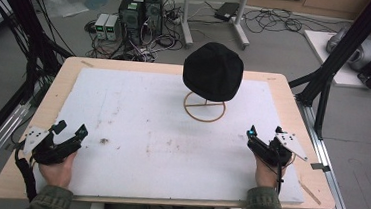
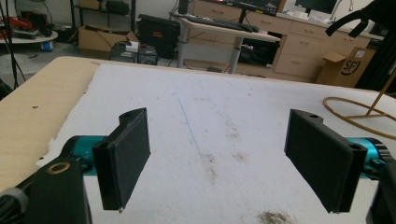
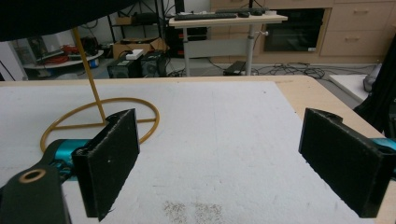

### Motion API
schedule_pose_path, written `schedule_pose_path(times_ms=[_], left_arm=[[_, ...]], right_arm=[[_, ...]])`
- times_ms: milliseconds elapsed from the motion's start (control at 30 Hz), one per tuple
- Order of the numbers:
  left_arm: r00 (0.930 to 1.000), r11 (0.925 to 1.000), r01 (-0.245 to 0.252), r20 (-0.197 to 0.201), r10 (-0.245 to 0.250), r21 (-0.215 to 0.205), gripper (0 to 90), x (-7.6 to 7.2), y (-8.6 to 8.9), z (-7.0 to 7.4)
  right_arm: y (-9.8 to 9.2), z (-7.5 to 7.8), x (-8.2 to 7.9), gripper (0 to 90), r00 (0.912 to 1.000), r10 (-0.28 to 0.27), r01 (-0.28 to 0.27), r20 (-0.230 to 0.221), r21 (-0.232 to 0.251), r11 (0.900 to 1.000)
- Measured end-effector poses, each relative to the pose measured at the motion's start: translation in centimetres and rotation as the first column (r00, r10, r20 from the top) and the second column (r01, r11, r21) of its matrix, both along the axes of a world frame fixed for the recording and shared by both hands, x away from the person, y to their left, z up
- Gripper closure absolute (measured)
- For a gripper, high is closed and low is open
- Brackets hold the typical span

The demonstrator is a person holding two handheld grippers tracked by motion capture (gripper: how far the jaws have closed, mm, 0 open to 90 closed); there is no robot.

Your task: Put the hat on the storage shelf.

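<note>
One black hat (image 1: 213, 70) on one stand (image 1: 204, 107); left gripper (image 1: 69, 129) and right gripper (image 1: 265, 133) both released.

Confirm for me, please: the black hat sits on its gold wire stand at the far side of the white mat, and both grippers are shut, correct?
Not quite: both grippers are open. The left gripper and right gripper show jaws wide apart in their own views. The black hat does sit on the gold wire stand, far side of the white mat.
</note>
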State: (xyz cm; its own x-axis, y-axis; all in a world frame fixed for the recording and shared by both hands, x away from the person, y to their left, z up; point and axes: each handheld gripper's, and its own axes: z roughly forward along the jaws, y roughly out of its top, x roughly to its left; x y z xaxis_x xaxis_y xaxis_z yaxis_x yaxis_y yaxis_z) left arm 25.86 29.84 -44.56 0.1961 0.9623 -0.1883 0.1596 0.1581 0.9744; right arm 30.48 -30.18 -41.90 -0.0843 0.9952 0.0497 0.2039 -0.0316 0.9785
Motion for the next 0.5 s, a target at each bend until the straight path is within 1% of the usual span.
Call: schedule_pose_path(times_ms=[133,267,500], left_arm=[[1.0,1.0,-0.001,0.001,0.001,-0.001,22.4,-0.01,0.03,0.0],[1.0,1.0,0.0,0.0,0.0,-0.003,22.4,0.0,0.06,-0.01],[1.0,1.0,0.001,-0.002,-0.001,-0.001,22.4,0.13,0.04,-0.04]], right_arm=[[-0.03,-0.01,0.02,11.5,1.0,0.0,0.0,0.001,-0.002,1.0],[-0.02,-0.01,-0.01,11.5,1.0,-0.002,0.002,-0.008,0.005,1.0],[-0.01,-0.09,0.08,11.5,0.9998,-0.007,0.007,-0.016,-0.003,1.0]])
